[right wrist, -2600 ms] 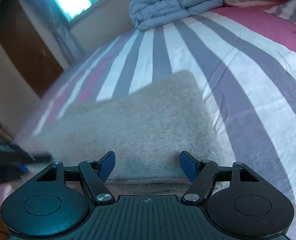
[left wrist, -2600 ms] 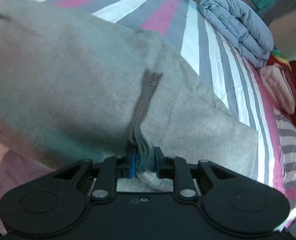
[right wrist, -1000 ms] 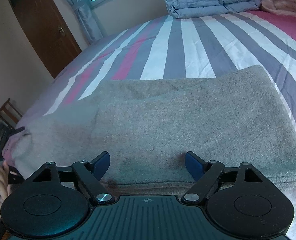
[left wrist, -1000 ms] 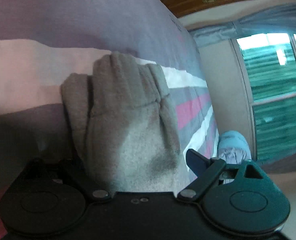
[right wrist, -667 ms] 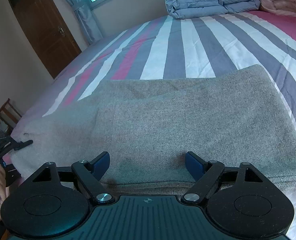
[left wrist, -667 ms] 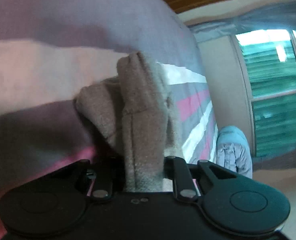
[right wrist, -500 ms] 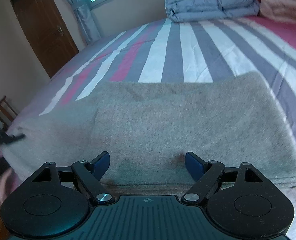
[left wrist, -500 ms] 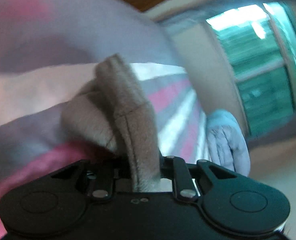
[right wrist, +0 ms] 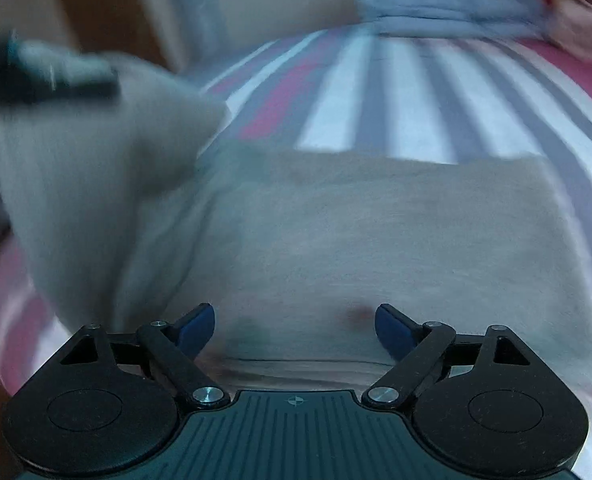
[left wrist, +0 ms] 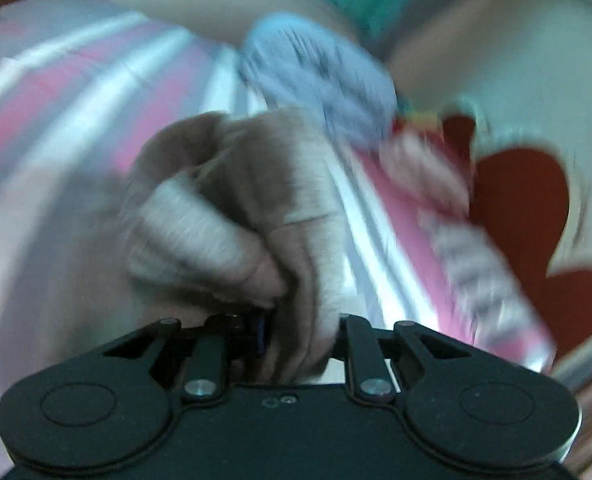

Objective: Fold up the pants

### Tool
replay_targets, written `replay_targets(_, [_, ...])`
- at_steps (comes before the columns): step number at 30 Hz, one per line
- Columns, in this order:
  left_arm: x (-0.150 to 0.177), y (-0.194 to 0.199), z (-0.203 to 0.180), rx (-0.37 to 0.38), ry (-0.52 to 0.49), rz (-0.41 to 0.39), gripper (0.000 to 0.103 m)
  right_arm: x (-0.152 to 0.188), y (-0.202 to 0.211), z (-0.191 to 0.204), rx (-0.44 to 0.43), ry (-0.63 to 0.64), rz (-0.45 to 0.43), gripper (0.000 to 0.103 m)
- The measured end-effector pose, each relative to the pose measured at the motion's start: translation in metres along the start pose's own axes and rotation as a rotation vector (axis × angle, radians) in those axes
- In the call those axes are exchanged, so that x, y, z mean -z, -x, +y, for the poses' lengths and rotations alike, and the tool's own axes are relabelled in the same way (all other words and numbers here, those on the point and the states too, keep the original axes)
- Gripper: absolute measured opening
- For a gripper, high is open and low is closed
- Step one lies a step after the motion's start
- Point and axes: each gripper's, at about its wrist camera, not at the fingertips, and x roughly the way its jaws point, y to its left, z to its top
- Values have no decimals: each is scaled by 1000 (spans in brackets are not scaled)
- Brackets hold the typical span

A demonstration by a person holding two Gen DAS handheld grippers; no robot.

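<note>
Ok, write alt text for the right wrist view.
The open right gripper hovers over grey pants lying on a striped bed. At left, the left gripper lifts one end of the pants; the image is motion-blurred.

Left wrist view: looks forward along the left gripper (left wrist: 300, 328), very close on bunched grey pants (left wrist: 248, 208), toward the far folded blue quilt (left wrist: 316, 76); heavy blur. Right wrist view: low over the pants (right wrist: 376, 232) lying on the striped bed (right wrist: 416, 100), facing the same quilt (right wrist: 448, 8). Shared: pants, bed stripes, quilt.
</note>
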Motion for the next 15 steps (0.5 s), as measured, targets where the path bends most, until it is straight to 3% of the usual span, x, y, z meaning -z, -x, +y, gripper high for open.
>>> replay_targets(3, [27, -45, -25, -140, -128, 129, 16, 0, 28, -52, 22, -108, -24, 87])
replay_targets(6, [41, -50, -47, -236, -256, 139, 24, -1, 48, -93, -32, -216, -33, 87])
replay_targets(8, [39, -42, -54, -231, -273, 151, 39, -3, 58, -108, -97, -276, -40, 87])
replay_targets(10, [34, -25, -60, -196, -244, 123, 79, -6, 60, -120, -168, -338, -39, 87])
replay_targets(12, [33, -10, -67, -218, -273, 53, 87, -8, 61, -129, -251, -425, -34, 87])
replay_targets(15, [33, 2, -58, -245, -258, 53, 87, -11, 58, -137, -357, -555, -40, 89])
